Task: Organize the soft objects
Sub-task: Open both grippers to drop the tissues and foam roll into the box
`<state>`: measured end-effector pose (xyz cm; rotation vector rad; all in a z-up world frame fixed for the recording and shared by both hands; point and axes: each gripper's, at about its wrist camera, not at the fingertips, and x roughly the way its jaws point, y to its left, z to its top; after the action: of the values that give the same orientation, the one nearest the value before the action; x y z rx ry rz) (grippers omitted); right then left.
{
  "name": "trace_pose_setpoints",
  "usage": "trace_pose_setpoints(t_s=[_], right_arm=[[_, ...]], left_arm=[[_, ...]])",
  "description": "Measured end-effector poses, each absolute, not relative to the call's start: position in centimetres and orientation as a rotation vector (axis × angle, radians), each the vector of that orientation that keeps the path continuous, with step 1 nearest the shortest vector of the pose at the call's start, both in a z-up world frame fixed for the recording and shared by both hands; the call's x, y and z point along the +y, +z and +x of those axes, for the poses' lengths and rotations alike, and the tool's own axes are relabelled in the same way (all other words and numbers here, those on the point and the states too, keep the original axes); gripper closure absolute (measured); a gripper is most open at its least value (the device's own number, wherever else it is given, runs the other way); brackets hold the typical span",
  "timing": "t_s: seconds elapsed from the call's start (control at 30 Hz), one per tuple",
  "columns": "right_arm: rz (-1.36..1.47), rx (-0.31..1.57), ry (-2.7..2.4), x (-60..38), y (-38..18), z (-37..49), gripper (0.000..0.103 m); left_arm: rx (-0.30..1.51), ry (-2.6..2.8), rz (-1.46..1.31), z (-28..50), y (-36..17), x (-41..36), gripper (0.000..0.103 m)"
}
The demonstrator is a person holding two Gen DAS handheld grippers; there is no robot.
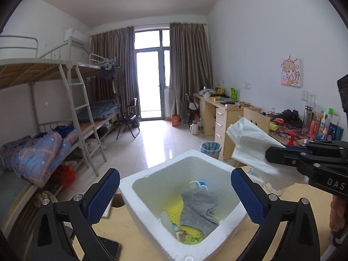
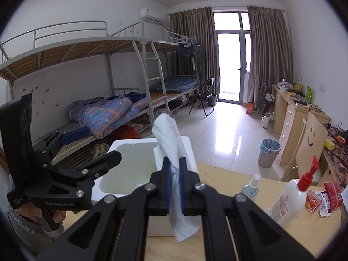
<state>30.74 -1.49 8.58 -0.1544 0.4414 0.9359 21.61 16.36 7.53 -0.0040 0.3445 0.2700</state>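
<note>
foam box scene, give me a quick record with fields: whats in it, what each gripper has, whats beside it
container: white foam box on a wooden table
inside: grey sock on top, yellow mesh item beneath
left gripper: open, empty, above the box
right gripper: shut on white cloth
beside box: lotion pump bottle, small spray bottle

I face a white-walled dorm room where bunk beds [image 2: 121,69] line one side, desks [image 1: 219,113] the other, and a curtained glass door [image 1: 150,74] brightens the glossy tiled floor [image 2: 226,130].
</note>
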Motion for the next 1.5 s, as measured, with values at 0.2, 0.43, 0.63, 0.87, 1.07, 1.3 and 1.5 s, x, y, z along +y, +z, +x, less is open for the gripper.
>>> trace_pose_setpoints(t_s=[0.2,0.43,0.63,0.87,1.07,1.3,1.5], right_arm=[[-0.156,0.451,0.974,-0.1,8.4,30.7,0.094],[-0.155,0.486,1.028,2.7,7.7,30.5,0.094],[-0.159,0.503,1.023,3.9,7.4,30.6,0.094],[-0.16,0.551,0.995,4.6,6.6,31.8,0.093],[-0.178,0.582,0.981,4.9,6.0,31.8,0.031],[-0.146,0.561,0.984,3.8,7.2,31.3,0.029],[-0.146,0.544,0.974,3.0,8.0,30.7,0.027]], left_arm=[[0.336,0.309,-0.007,20.1,7.6,17.4,0.001],[0.325,0.365,-0.011,18.3,7.8,19.1,0.001],[0.325,0.392,-0.031,17.7,7.6,20.4,0.001],[0.331,0.401,-0.027,17.7,7.3,20.9,0.001],[0.334,0.403,-0.03,17.5,7.1,20.7,0.001],[0.332,0.393,-0.033,17.7,7.5,20.5,0.001],[0.326,0.381,-0.036,17.3,7.8,19.8,0.001]])
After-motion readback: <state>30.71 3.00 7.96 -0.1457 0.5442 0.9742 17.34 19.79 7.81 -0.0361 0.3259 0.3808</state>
